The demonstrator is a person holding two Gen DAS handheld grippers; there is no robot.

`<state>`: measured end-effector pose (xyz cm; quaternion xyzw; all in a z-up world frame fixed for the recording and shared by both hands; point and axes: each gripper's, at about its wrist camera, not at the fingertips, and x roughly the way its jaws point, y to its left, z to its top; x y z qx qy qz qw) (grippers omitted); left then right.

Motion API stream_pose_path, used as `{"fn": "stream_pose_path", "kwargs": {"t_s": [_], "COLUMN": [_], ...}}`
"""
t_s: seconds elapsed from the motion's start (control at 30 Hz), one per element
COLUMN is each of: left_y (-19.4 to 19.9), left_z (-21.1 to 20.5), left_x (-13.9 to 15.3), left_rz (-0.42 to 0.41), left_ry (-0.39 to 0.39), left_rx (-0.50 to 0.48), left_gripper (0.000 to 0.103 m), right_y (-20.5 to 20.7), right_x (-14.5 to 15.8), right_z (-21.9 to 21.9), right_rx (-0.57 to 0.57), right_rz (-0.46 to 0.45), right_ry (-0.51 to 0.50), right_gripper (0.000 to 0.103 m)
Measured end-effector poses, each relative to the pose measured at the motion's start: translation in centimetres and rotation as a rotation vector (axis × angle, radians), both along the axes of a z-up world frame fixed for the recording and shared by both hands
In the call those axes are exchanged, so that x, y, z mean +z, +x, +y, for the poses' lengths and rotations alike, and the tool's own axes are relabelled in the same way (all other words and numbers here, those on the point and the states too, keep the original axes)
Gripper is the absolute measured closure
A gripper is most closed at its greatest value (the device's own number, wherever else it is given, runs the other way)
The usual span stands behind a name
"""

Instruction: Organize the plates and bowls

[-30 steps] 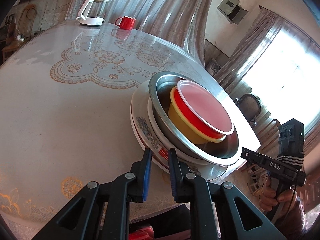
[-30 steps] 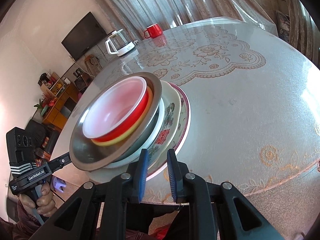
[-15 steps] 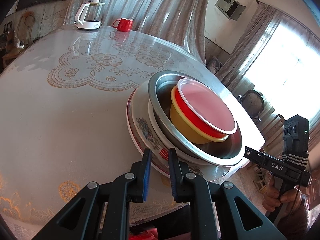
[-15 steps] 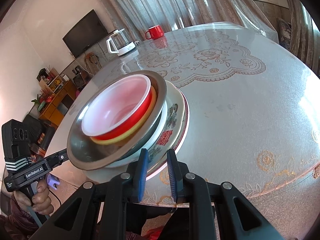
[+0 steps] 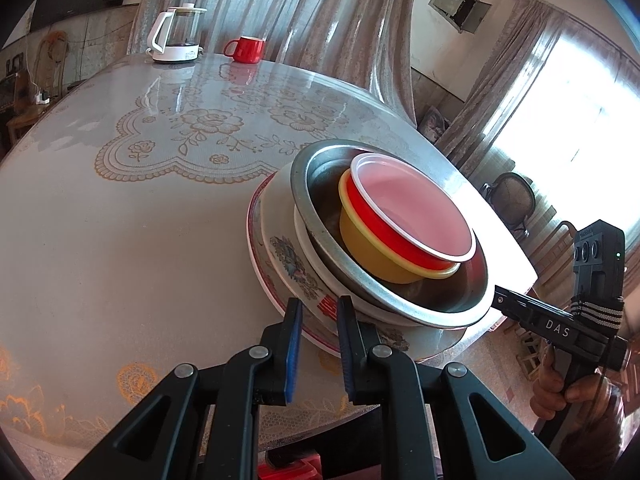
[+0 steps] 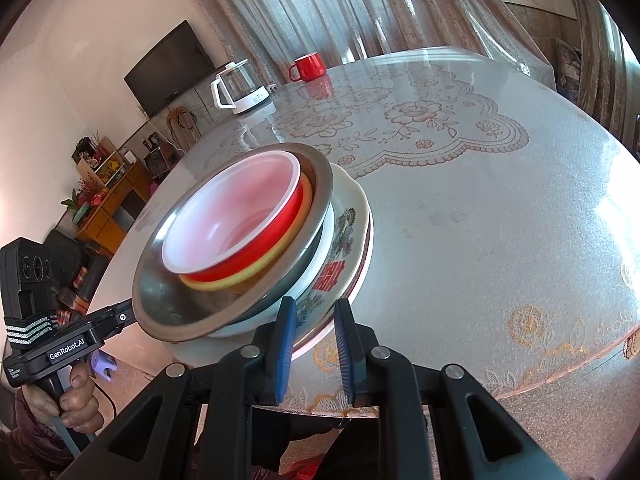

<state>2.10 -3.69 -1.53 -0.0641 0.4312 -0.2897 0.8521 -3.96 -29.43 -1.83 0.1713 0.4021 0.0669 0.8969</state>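
A nested stack hangs between my two grippers, slightly tilted just over the table's near edge. It is made of a red-rimmed plate (image 5: 254, 248), a flowered plate (image 5: 288, 256) (image 6: 344, 232), a steel bowl (image 5: 316, 184) (image 6: 160, 312), a yellow bowl (image 5: 368, 256) and a red bowl with a white inside (image 5: 416, 208) (image 6: 232, 220). My left gripper (image 5: 318, 308) (image 6: 124, 316) is shut on the plates' rim on one side. Opposite it, my right gripper (image 6: 314, 308) (image 5: 504, 302) is shut on the rim too.
A round table (image 5: 120, 240) with a lace cloth under clear film carries a white kettle (image 5: 176, 36) (image 6: 240, 88) and a red mug (image 5: 246, 49) (image 6: 308, 67) at its far side. Curtains hang behind; a TV (image 6: 172, 64) and shelves stand to the left.
Both grips stay as they were. The stack has drifted only slightly in both views.
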Motion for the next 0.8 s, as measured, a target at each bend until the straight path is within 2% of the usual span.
{"fn": "stream_pose_path", "kwargs": {"t_s": [0.2, 0.37, 0.47, 0.6, 0.8], "left_y": [0.4, 0.2, 0.2, 0.3, 0.0], "left_z": [0.3, 0.1, 0.7, 1.3, 1.8], "left_x": [-0.2, -0.1, 0.0, 0.0, -0.3], "left_rz": [0.016, 0.004, 0.013, 0.017, 0.03], "left_ry": [-0.023, -0.001, -0.017, -0.021, -0.013], "left_rx": [-0.002, -0.001, 0.01, 0.026, 0.054], "left_gripper": [0.086, 0.086, 0.086, 0.086, 0.086], "right_y": [0.0, 0.1, 0.1, -0.2, -0.4], "right_x": [0.1, 0.1, -0.1, -0.3, -0.7], "right_z": [0.0, -0.1, -0.6, -1.4, -1.8], "right_rx": [-0.007, -0.013, -0.018, -0.04, -0.048], "right_rz": [0.003, 0.009, 0.022, 0.029, 0.051], "right_ry": [-0.017, -0.006, 0.048, 0.076, 0.125], "right_gripper": [0.084, 0.084, 0.082, 0.074, 0.07]}}
